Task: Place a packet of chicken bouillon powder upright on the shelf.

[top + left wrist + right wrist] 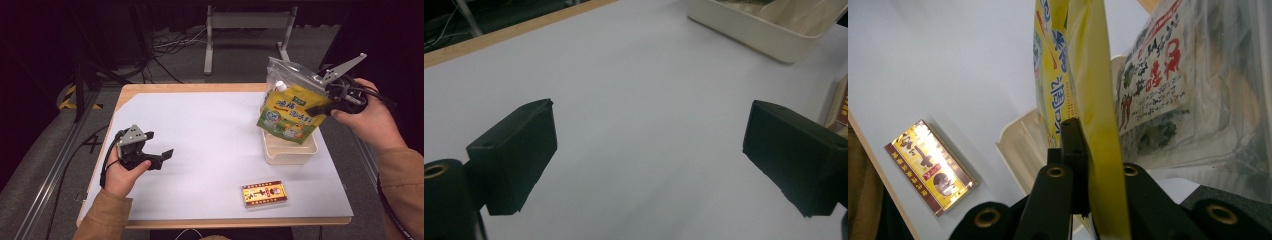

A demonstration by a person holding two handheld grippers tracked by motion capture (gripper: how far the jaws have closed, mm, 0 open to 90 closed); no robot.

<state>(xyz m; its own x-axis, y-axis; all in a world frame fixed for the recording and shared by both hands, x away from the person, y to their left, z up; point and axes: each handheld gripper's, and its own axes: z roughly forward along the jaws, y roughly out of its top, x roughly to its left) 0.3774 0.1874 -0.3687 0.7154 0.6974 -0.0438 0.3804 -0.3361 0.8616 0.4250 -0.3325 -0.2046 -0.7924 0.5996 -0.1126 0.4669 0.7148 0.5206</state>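
My right tongs [316, 106] are clamped tight on the edge of the yellow pouch [286, 116], and from the right gripper view you can see the yellow film [1093, 125] pinched flat between the jaws, so it's a thin-edge grip and the pouch just hangs from it. A clear bag [295, 72] with a printed label sits right behind it, touching, though I can't tell if the jaws have that one too. The pouch dangles over the cream tray [290, 152] near the desk's right edge, bottom corner about at the rim, which reads to me like it's either going in or coming out. That hand [367, 117] is raised and tilted in from the right. My left tongs [159, 156] are wide open with nothing between them, parked low near the desk's left edge, wrist resting, pointing across the white mat [210, 130]. The small red-and-gold box [264, 194] lies flat near the front edge, well apart from the tray.
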